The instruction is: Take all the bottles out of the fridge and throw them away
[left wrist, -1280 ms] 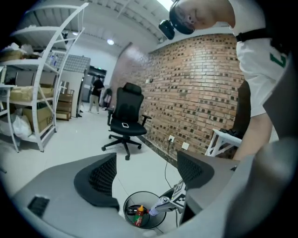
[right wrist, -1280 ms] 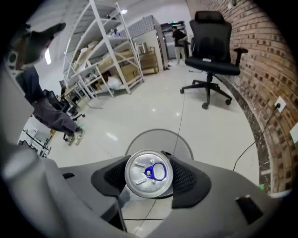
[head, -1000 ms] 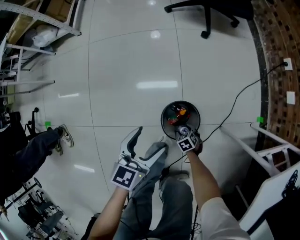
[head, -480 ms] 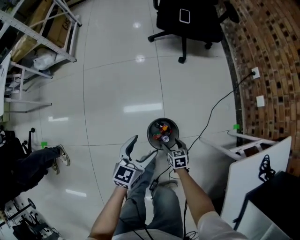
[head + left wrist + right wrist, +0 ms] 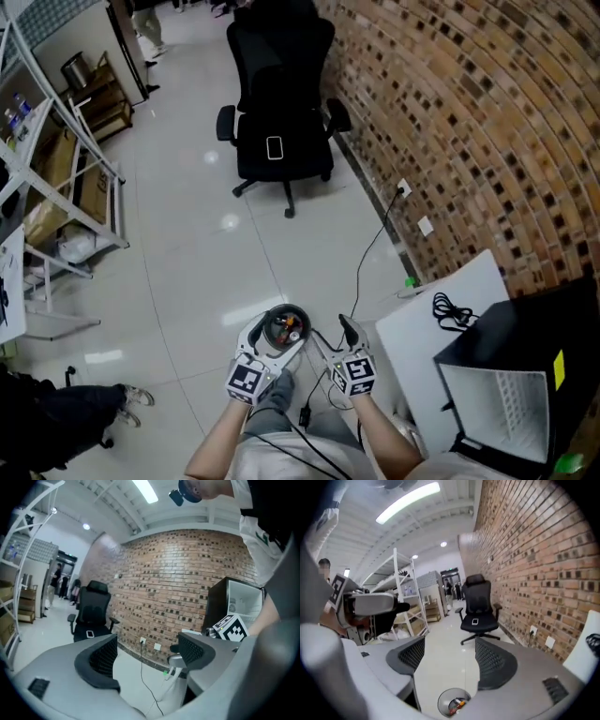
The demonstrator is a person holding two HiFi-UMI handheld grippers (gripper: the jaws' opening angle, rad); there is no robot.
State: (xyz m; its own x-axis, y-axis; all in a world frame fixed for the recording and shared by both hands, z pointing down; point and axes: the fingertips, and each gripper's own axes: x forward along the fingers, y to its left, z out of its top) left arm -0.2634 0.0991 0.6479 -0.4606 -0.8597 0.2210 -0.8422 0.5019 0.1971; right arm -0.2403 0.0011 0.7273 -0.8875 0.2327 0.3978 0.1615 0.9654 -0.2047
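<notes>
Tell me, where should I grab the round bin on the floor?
Probably at the rim of the bin, coming straight down from above. It stands upright with its top open, and its round body looks too wide for jaws, so pinch the thin wall, one pad inside and one outside.

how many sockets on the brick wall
2, low on the wall: one socket with a black cable plugged in, a second socket just beside it, bare. Others may be hidden.

The round bin (image 5: 302, 320) stands on the floor, below and between the left gripper (image 5: 275, 339) and the right gripper (image 5: 334, 337). Bottles (image 5: 285, 327) showing red and orange lie jumbled inside it. The small black fridge (image 5: 525, 342) stands well off to the right gripper's right, its pale inside open to view.
</notes>
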